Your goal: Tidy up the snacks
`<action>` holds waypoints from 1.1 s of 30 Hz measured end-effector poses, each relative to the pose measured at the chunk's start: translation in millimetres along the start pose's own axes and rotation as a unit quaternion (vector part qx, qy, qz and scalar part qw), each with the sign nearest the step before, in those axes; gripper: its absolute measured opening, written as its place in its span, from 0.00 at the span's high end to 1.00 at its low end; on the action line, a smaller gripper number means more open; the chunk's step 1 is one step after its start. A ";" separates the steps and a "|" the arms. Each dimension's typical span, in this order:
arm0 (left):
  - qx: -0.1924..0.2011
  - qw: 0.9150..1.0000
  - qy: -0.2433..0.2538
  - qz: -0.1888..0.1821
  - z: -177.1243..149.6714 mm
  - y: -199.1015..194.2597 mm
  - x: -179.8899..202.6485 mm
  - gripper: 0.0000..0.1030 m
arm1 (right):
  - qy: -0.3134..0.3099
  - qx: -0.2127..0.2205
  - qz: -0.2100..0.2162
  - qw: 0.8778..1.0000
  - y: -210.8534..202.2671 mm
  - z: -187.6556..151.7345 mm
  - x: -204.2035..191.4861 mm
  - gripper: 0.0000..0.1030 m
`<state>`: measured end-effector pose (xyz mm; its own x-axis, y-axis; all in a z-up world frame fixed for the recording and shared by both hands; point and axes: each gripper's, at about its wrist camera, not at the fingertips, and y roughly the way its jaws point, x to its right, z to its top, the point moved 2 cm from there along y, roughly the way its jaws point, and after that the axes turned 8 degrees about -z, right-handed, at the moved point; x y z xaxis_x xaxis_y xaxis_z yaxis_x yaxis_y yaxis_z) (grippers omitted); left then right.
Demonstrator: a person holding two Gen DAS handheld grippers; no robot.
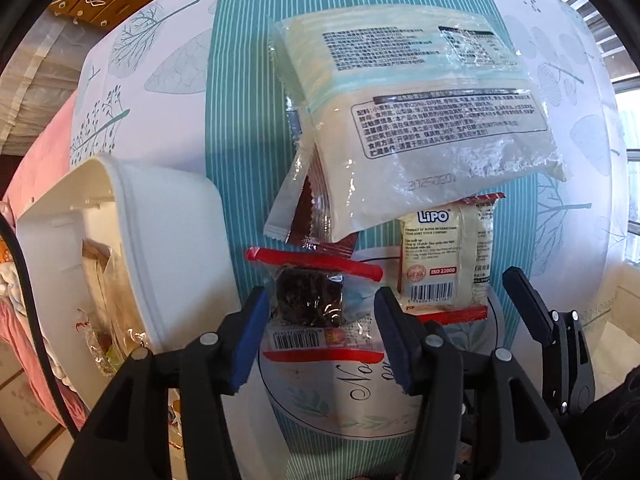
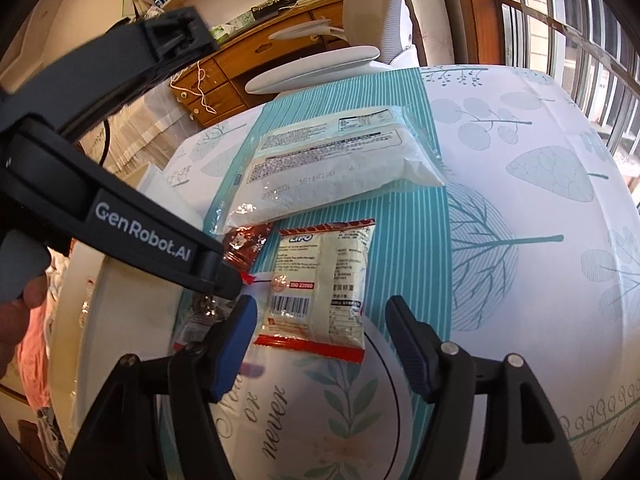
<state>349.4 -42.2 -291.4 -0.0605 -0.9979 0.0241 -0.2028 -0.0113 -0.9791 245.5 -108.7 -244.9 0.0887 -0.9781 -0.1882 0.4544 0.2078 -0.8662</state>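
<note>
The dark-filled snack packet (image 1: 316, 312) lies on the bench (image 1: 560, 80) directly between the spread fingers of the left gripper (image 1: 322, 334), its long axis running away from them, the white bin (image 1: 168, 240) just to its left. The right gripper (image 2: 322, 346), fingers also apart and empty, is positioned around the Lipo packet (image 2: 320, 292).

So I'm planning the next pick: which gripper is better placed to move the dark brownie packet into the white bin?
Left. The left gripper already straddles the brownie packet, open, beside the white bin. The right gripper faces the Lipo packet.
</note>
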 end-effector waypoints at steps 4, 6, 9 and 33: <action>-0.001 1.000 0.008 0.022 6.7 3.3 7.1 0.48 | -0.014 0.007 -0.014 1.000 3.1 -0.8 -3.8 0.34; 0.001 1.000 0.012 0.025 8.4 4.8 9.0 0.48 | -0.019 0.009 -0.016 1.000 4.7 -2.3 -4.3 0.34; -0.011 1.000 0.007 -0.001 11.0 10.0 14.5 0.57 | -0.029 0.015 -0.021 0.999 7.6 -4.0 -6.7 0.34; 0.030 0.998 -0.035 -0.042 -4.6 12.9 -6.1 0.88 | -0.026 0.030 -0.015 0.999 8.3 -2.6 -8.9 0.87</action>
<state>342.7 -36.0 -303.3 0.0235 -0.9952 0.0953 -0.1445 -0.0977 -0.9847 246.1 -98.3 -251.6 0.1194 -0.9834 -0.1366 0.5100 0.1788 -0.8414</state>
